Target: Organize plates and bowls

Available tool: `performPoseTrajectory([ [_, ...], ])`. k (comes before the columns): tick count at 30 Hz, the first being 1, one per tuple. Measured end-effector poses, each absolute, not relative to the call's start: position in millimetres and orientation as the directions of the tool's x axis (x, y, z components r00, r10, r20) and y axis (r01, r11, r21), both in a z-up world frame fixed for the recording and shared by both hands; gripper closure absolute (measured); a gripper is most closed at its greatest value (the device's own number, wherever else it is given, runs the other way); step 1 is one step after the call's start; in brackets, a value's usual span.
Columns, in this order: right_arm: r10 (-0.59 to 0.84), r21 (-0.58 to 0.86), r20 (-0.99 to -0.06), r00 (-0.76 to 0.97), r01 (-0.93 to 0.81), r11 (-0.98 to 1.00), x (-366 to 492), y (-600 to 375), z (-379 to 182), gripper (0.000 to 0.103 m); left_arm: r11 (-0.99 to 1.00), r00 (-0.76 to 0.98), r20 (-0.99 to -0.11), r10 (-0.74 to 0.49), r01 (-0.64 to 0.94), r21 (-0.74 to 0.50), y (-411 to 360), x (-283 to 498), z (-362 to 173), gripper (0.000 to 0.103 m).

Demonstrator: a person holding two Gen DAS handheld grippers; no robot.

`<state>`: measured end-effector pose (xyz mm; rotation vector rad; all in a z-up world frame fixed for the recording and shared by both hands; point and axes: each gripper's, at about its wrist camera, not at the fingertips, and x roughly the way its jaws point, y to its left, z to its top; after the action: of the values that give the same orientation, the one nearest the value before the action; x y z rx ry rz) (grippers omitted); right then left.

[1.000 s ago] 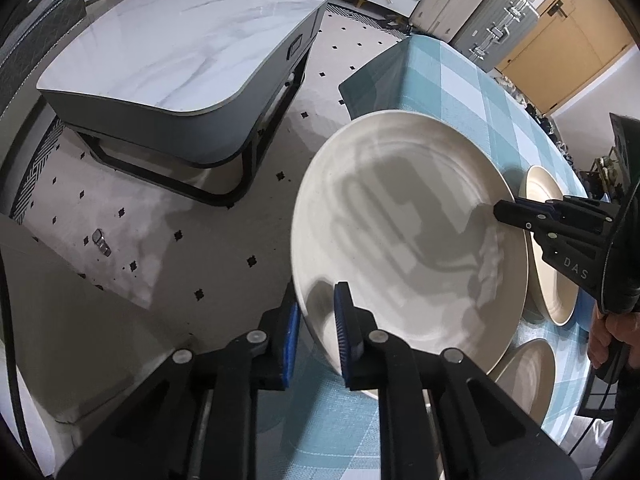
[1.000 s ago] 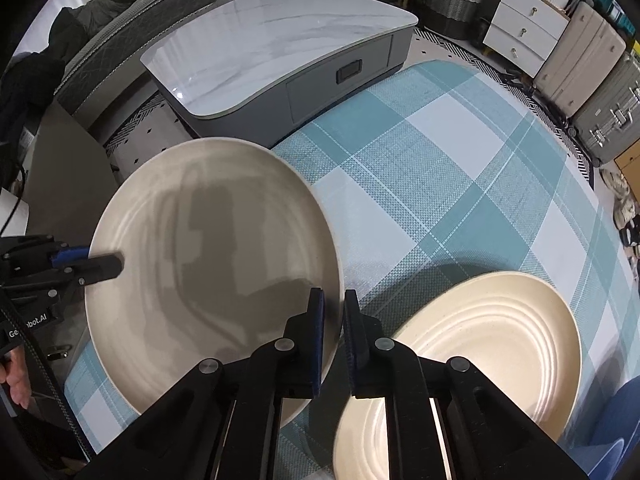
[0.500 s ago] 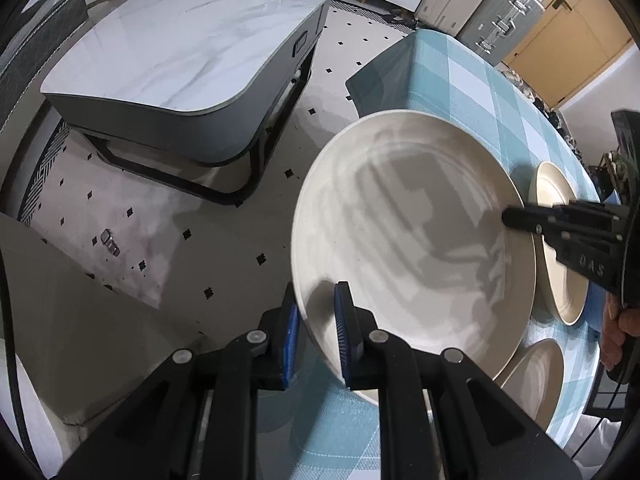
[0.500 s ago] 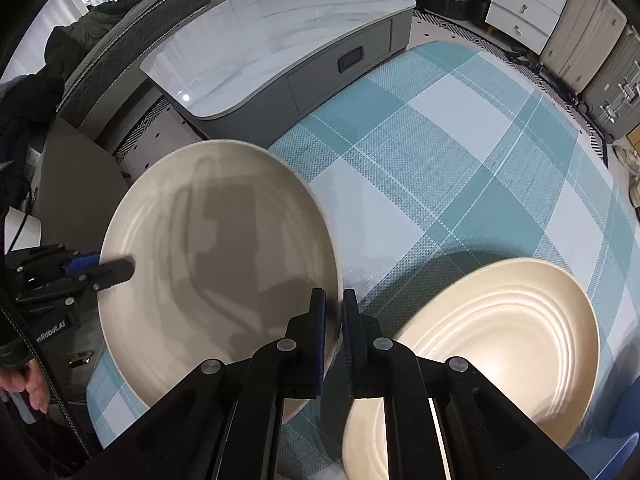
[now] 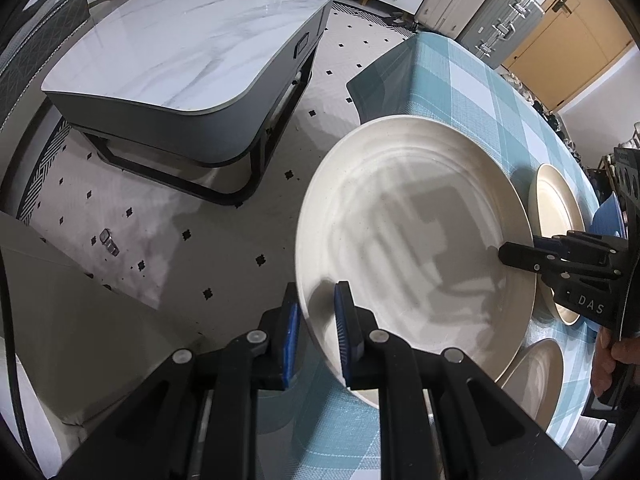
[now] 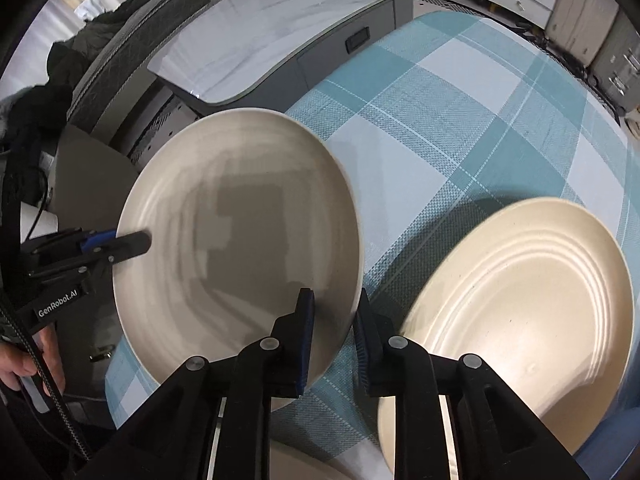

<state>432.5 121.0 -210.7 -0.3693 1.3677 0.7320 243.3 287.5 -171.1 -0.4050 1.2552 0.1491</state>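
The right tool (image 6: 332, 300) had just let go. A moment before, its two fingers were pressed tight on the rim of the big cream plate (image 6: 240, 240). Now they were spread apart, and the rim sat loose in the gap between them.

The left tool (image 5: 316, 292) had not changed. It was still pinching the other side of the same plate, with one blue pad under the rim and one on top. So the left tool alone was holding the plate.

The plate was lifted and tipped. It hung over the near edge of the counter (image 6: 460, 100), which had a blue and white checked cloth on it. Part of the plate stuck out over the floor.

A cream plate with rings (image 6: 520, 300) lay flat on the counter, just beside the right tool. In the left view, another cream plate (image 5: 556, 208) and a blue bowl (image 5: 608, 216) lay farther back, and a smaller cream dish (image 5: 536, 376) lay near the big plate's edge.

It looked like the plate had been passed to the left side. The right tool was likely free to pick up the next dish. One pinch on a wide, tipped plate could slip, so it should be set down soon.
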Motion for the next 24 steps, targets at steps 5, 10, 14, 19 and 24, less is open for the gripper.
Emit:
performPoseTrajectory([
  [5, 0.257, 0.163, -0.965, 0.057, -0.636, 0.754, 430, 118, -209, 0.089, 0.926, 0.297, -0.95, -0.096, -0.323, -0.194, 284, 243, -171, 0.088],
  [10, 0.257, 0.173, -0.965, 0.045, -0.629, 0.758, 431, 121, -205, 0.09, 0.937, 0.29, -0.954, -0.076, -0.307, -0.168, 280, 243, -165, 0.088],
  [14, 0.265, 0.182, -0.963, 0.043, -0.621, 0.762, 432, 120, -197, 0.09, 0.938, 0.296, -0.953, -0.07, -0.304, -0.164, 281, 243, -157, 0.088],
  [19, 0.277, 0.185, -0.959, 0.055, -0.617, 0.764, 434, 114, -184, 0.091, 0.941, 0.305, -0.95, -0.066, -0.298, -0.161, 278, 243, -145, 0.088],
  [24, 0.284, 0.192, -0.957, 0.057, -0.607, 0.771, 430, 103, -174, 0.091, 0.947, 0.305, -0.949, -0.078, -0.276, -0.167, 270, 239, -136, 0.088],
])
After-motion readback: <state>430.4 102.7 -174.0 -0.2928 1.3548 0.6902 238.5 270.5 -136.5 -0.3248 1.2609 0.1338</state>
